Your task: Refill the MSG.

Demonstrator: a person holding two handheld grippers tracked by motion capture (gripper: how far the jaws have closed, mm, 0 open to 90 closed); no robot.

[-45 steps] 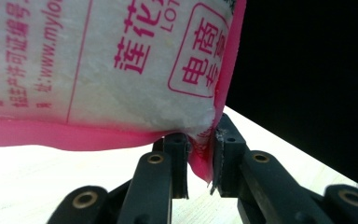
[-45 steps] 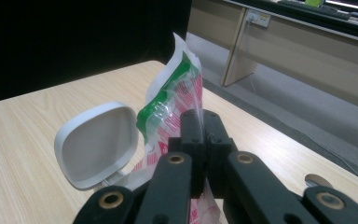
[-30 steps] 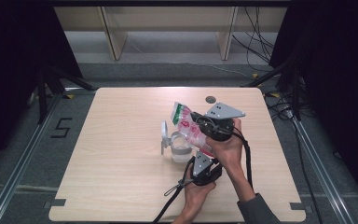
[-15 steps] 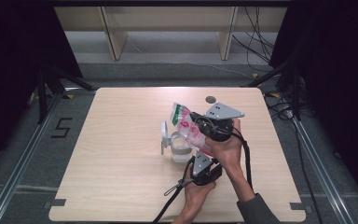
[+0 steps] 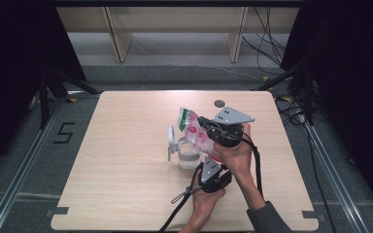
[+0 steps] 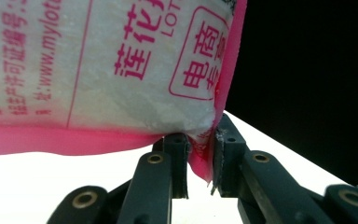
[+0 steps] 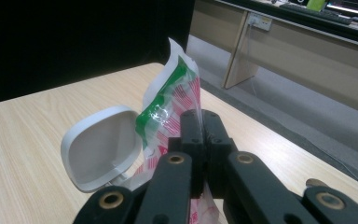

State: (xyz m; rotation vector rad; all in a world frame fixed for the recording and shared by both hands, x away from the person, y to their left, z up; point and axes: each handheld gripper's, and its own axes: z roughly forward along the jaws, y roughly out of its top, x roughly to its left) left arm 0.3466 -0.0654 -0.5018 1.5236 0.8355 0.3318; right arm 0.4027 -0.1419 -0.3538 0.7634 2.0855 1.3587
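Two grippers share one pink-printed plastic bag [image 5: 197,137] above the table [image 5: 126,194]. Nearest, the left gripper [image 5: 209,170] pinches its lower pink corner; beyond, the right gripper [image 5: 205,127] is clamped tight on its edge. One white jar [image 5: 188,154] with one flipped-open lid [image 7: 100,147] stands beneath; one dark disc [image 5: 219,103] lies farthest.

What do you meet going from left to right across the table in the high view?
White lid → clear container → bag → right gripper, shut on the bag. The left gripper pinches the bag's lower corner and overlaps in the order, so it is left out.
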